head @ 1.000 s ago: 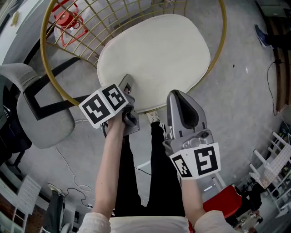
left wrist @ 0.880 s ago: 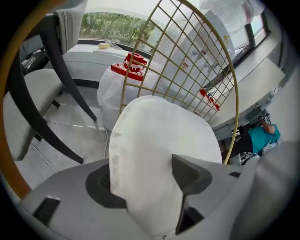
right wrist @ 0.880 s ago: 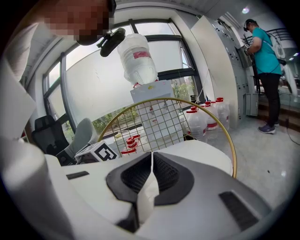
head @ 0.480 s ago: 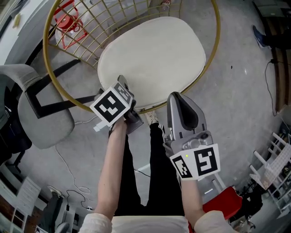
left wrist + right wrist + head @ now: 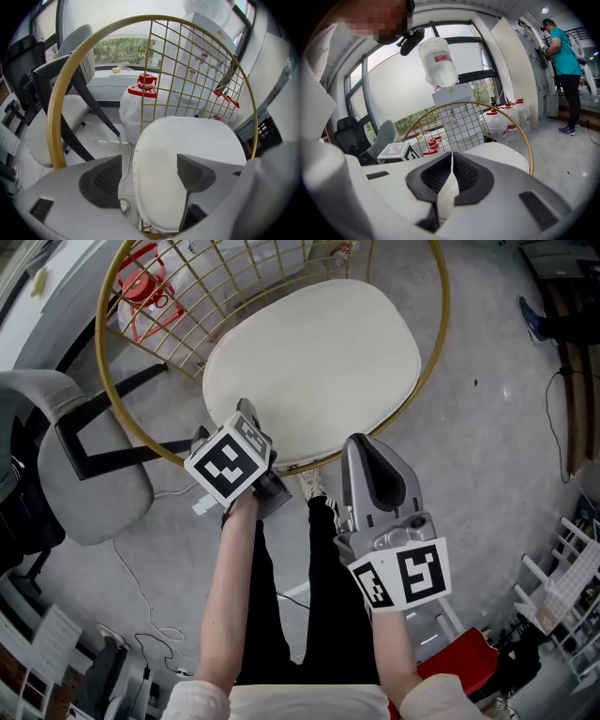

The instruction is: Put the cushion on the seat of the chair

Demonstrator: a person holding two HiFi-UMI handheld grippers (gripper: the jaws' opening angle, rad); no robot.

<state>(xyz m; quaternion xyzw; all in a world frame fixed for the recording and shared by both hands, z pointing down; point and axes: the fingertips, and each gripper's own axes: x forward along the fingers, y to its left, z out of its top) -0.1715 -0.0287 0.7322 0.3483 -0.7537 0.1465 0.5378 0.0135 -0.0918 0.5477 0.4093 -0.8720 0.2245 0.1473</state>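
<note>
Cushion rests on chair seat, beyond spread left claw

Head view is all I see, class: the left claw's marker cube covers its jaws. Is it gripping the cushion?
Observer: No. The left gripper view shows the left claw with its jaws wide apart, having just been opening. The cushion shows between them, and the pads are off it.
Operator: And the right claw?
Observer: Its own view shows the right claw shut, pad tips together, nothing gripped.
Operator: Anyone nearby?
Observer: Yes, the right gripper view shows a person in a teal top standing beyond the chair, by the wall.
</note>
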